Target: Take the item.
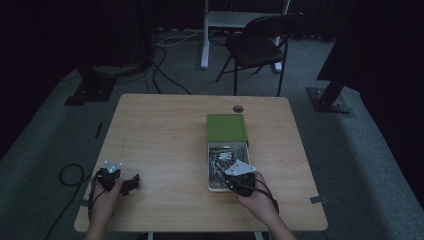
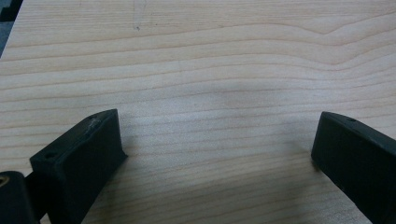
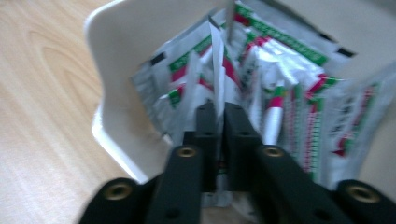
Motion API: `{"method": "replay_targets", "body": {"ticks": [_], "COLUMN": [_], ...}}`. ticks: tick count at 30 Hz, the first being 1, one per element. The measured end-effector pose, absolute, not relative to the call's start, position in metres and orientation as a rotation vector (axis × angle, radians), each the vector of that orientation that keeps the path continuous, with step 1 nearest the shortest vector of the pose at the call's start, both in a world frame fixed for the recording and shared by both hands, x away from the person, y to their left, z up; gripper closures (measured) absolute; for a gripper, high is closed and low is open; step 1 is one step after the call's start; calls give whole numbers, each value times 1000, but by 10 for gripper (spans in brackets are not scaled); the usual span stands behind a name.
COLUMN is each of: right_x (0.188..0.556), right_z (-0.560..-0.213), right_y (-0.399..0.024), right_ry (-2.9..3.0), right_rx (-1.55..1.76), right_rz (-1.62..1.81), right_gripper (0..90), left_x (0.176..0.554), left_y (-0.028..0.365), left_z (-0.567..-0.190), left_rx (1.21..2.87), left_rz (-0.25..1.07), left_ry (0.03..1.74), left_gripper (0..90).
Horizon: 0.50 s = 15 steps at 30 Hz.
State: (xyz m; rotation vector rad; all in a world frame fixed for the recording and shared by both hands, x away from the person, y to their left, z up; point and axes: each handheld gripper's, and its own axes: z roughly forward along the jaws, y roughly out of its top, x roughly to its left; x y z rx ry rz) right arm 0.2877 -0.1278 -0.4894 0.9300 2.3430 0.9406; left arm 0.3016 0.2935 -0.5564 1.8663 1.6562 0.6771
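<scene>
One white tin (image 1: 210, 170) sits on the tabletop (image 1: 160, 140), its green lid (image 1: 227, 127) touching its far end. It holds many silver sachets (image 3: 299, 107), too crowded to count. Inside it, the right gripper (image 3: 219, 116) pinches one sachet (image 3: 216, 70). Well left of the tin, the left gripper (image 2: 215, 140) rests, jaws wide apart and empty.

A dark folding chair (image 1: 257, 42) stands beyond the table (image 1: 160, 130).
</scene>
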Motion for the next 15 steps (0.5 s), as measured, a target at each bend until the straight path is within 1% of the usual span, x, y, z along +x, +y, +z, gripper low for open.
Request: {"method": "replay_targets", "body": {"ticks": [15], "right_x": [285], "right_z": [-466], "right_y": [-140], "right_ry": [2328], "right_rx": [962], "right_rz": [1077], "right_gripper": [899], "left_x": [302], "left_y": [293], "left_z": [-556], "left_rx": [1866], "left_rz": [677], "left_ry": [1656], "left_gripper": [26]}}
